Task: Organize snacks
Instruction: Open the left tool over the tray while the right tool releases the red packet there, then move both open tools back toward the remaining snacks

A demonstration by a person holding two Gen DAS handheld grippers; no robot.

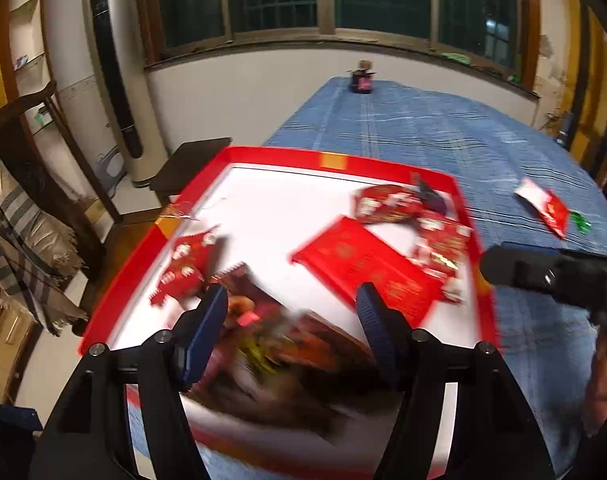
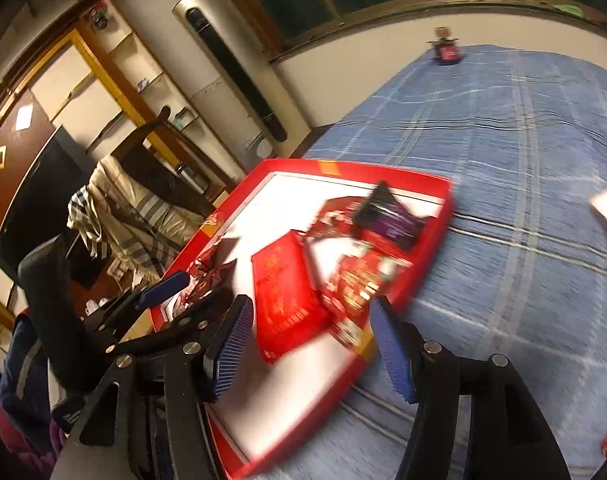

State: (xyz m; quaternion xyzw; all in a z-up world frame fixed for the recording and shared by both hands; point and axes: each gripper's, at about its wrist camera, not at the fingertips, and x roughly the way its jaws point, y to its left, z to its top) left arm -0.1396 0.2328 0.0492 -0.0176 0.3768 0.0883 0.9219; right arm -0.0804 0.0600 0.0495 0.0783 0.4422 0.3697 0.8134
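A red tray [image 1: 271, 154] with a white floor lies on the blue cloth. In it are a flat red packet [image 1: 367, 268], small red snack packets [image 1: 185, 268] and a large dark brown snack bag [image 1: 271, 344]. My left gripper [image 1: 291, 308] hangs open just over the brown bag, its pads clear of it. In the right wrist view my right gripper [image 2: 313, 340] is open above the tray's [image 2: 383, 170] near right corner, over the flat red packet [image 2: 287, 296]. A dark purple packet [image 2: 387, 216] lies at the tray's far side.
A loose red and white packet [image 1: 543, 204] and a small green thing [image 1: 581, 224] lie on the blue cloth [image 1: 403, 128] right of the tray. A dark jar [image 1: 361, 80] stands at the table's far end. Chairs and a tall fan stand to the left.
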